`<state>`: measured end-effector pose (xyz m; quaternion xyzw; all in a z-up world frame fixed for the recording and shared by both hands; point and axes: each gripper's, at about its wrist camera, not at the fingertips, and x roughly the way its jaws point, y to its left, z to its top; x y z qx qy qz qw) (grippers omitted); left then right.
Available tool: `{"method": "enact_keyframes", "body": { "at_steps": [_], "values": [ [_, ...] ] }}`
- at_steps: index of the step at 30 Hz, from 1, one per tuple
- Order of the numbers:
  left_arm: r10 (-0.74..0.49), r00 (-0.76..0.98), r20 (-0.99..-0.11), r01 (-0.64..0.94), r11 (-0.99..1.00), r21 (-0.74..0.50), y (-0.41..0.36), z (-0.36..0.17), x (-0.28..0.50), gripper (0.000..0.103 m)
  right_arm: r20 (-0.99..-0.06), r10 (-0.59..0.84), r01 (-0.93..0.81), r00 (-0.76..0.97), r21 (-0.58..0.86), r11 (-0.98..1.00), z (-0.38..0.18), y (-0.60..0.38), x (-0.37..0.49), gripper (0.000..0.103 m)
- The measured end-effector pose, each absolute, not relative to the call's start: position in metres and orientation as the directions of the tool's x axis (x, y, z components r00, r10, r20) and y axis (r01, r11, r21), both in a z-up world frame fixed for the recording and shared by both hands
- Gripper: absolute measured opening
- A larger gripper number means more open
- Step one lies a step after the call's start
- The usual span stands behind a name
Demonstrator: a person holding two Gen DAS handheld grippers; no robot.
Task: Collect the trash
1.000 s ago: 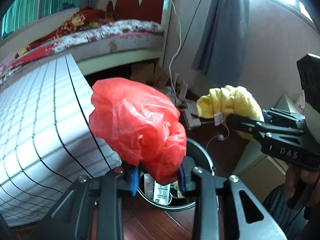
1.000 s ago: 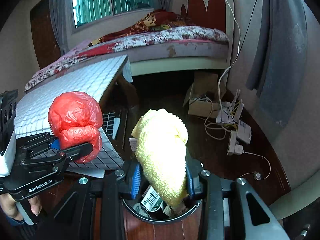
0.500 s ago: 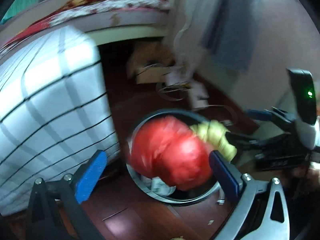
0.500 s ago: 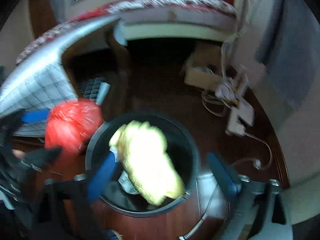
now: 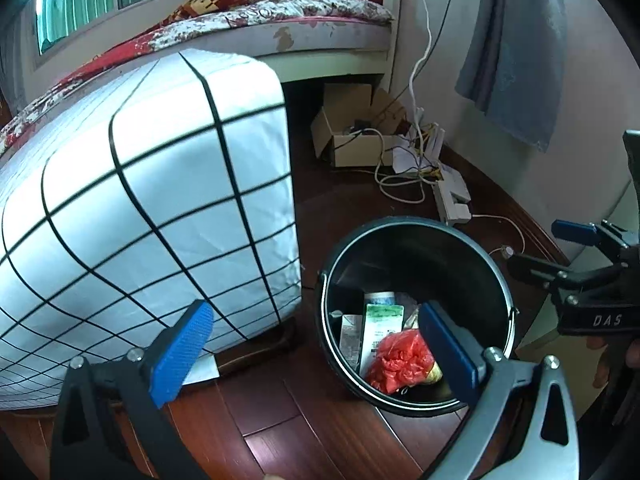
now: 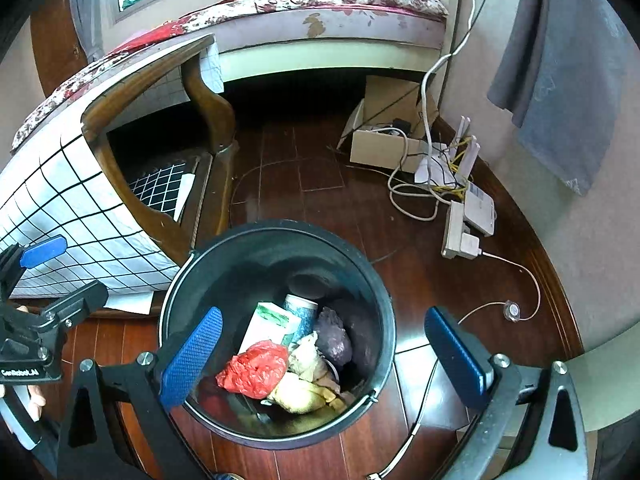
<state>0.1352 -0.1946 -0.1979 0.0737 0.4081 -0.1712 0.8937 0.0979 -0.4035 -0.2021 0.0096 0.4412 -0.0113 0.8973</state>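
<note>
A black round bin [image 5: 416, 228] [image 6: 276, 240] stands on the dark wood floor. Inside lie a red plastic bag [image 5: 398, 360] [image 6: 254, 370], a yellow cloth [image 6: 298, 394], a white and green carton [image 6: 270, 326] and other trash. My left gripper [image 5: 320, 354] is open and empty above the bin's left side. My right gripper [image 6: 324, 358] is open and empty right above the bin. The right gripper also shows in the left wrist view [image 5: 560, 248], and the left gripper shows in the right wrist view [image 6: 52, 272].
A table with a white checked cloth [image 5: 132, 200] stands just left of the bin. A cardboard box [image 6: 384, 136], cables and a power strip [image 6: 460, 232] lie on the floor behind. A bed [image 6: 320, 12] and grey curtain [image 6: 560, 64] are at the back.
Both grippers have opened. The red bag and the yellow cloth have dropped from them into the bin.
</note>
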Motion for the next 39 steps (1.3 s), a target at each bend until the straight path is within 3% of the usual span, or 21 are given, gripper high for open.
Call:
{"method": "enact_keyframes", "body": {
  "at_steps": [10,22,28,39],
  "values": [
    [-0.239,0.635,-0.735,0.35,0.937,-0.002,-0.178,-0.175,0.132,0.102,-0.784,-0.014,0.014,0.62,-0.007,1.0,-0.186,-0.387,0.094,0.102],
    [-0.198,0.677,-0.709,0.31,0.95,0.03,-0.145,-0.101,0.102,0.102,-0.757,-0.106,0.064,0.645,-0.084,0.994,-0.105,-0.355,0.058,0.102],
    [-0.166,0.695,-0.7,0.27,0.962,0.041,-0.127,-0.07,0.088,0.102,-0.749,-0.08,0.066,0.657,-0.048,0.997,-0.073,-0.335,0.04,0.102],
    [-0.157,0.781,-0.604,0.207,0.978,0.014,-0.085,-0.013,0.034,0.102,-0.667,-0.052,0.013,0.743,-0.063,0.998,-0.013,-0.292,0.008,0.102]
  ]
}}
